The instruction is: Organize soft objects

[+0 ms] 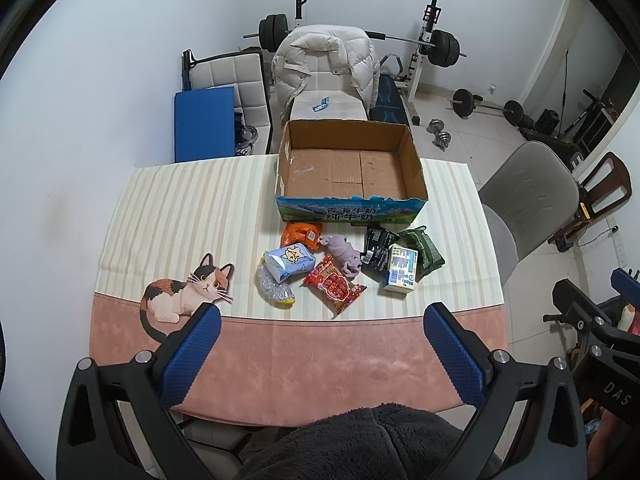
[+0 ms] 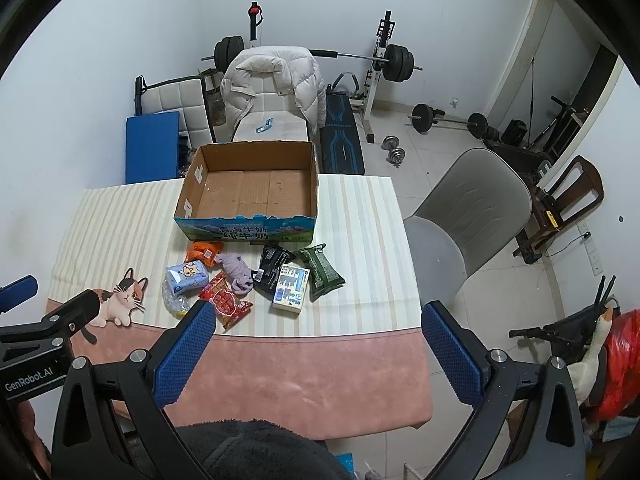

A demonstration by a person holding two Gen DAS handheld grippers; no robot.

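Note:
An empty cardboard box (image 1: 348,168) (image 2: 252,188) stands at the table's far middle. In front of it lies a cluster: an orange packet (image 1: 300,235), a lilac cloth (image 1: 344,254) (image 2: 237,270), a blue tissue pack (image 1: 289,261) (image 2: 186,276), a red snack bag (image 1: 335,284) (image 2: 226,300), a black pouch (image 1: 378,250) (image 2: 270,266), a white carton (image 1: 401,269) (image 2: 291,288), a green pack (image 1: 425,250) (image 2: 322,270) and a clear bubble bag (image 1: 274,290). My left gripper (image 1: 324,322) hangs open above the near table edge. My right gripper (image 2: 318,320) is open too, further right, nothing between its fingers.
The table (image 1: 300,356) carries a striped and pink cloth with a cat print (image 1: 186,294). A grey chair (image 2: 476,216) stands at the right, a chair with a white jacket (image 1: 326,64) behind the box. Barbells and dumbbells sit on the floor beyond. A dark fleece sleeve (image 1: 360,444) shows below.

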